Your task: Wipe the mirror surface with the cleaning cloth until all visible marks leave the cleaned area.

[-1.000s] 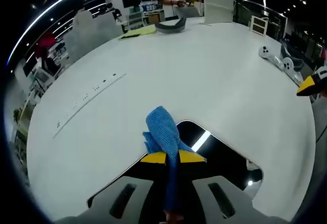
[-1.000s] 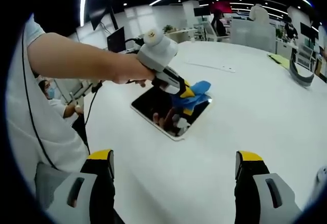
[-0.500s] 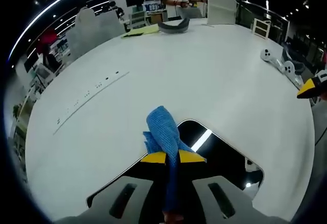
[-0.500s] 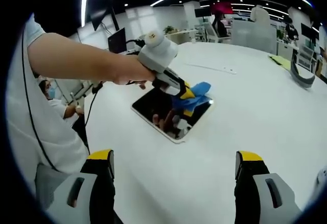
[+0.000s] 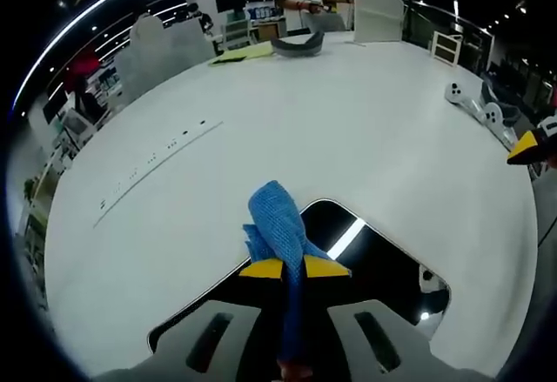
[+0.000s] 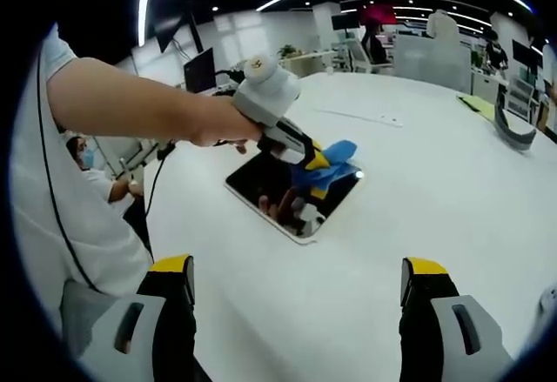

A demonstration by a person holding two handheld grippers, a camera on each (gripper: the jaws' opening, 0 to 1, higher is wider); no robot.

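The left gripper is pinching a crumpled blue knitted cleaning cloth between its yellow-tipped jaws, fully closed on it, and the cloth is bunching up past the tips. It's sitting over the far corner of a flat rectangular dark mirror with rounded corners, which is lying on the big white round table and reflecting a ceiling light strip. In the right gripper view the same cloth is touching the mirror at its far edge (you can see the gripper's reflection in the glass). The right gripper is hanging above the table well short of the mirror, jaws spread wide apart, gripping nothing
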